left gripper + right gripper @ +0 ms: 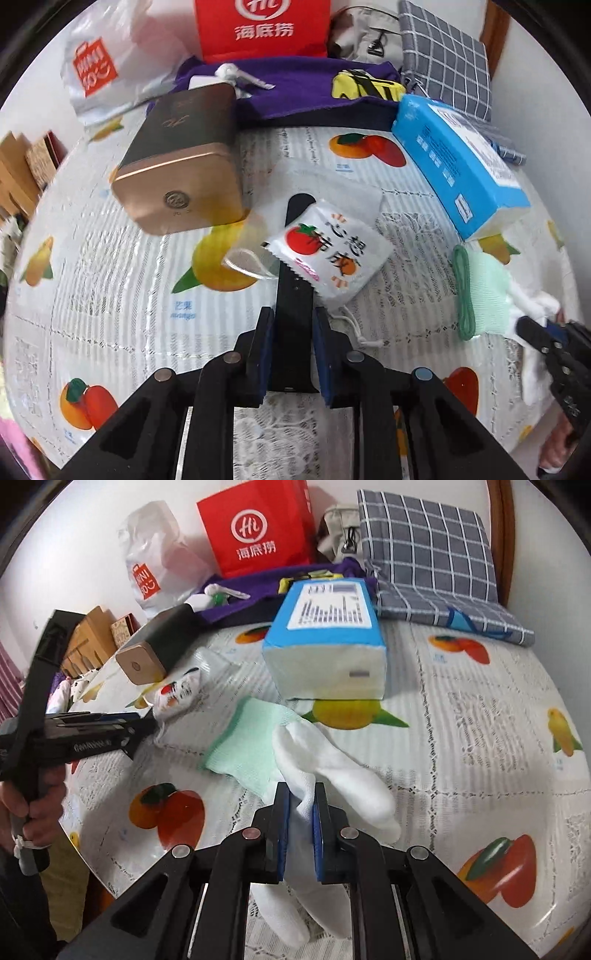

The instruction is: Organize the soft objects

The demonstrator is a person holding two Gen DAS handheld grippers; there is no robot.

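Observation:
My left gripper [293, 321] is shut on a flat black strip [293, 295] that carries a small white drawstring pouch [328, 251] printed with a tomato, just above the table. My right gripper [301, 801] is shut on a white glove with a green cuff [332, 771], whose cuff lies on the tablecloth. The glove also shows at the right of the left wrist view [487, 295]. The left gripper with the pouch [177, 692] shows at the left of the right wrist view.
A fruit-print tablecloth [480, 720] covers the table. On it lie a blue tissue pack [325, 642], a gold-ended box [177, 166], purple cloth [295, 96], a grey checked cloth [436, 561], a red paper bag [258, 531] and a plastic bag [110, 70].

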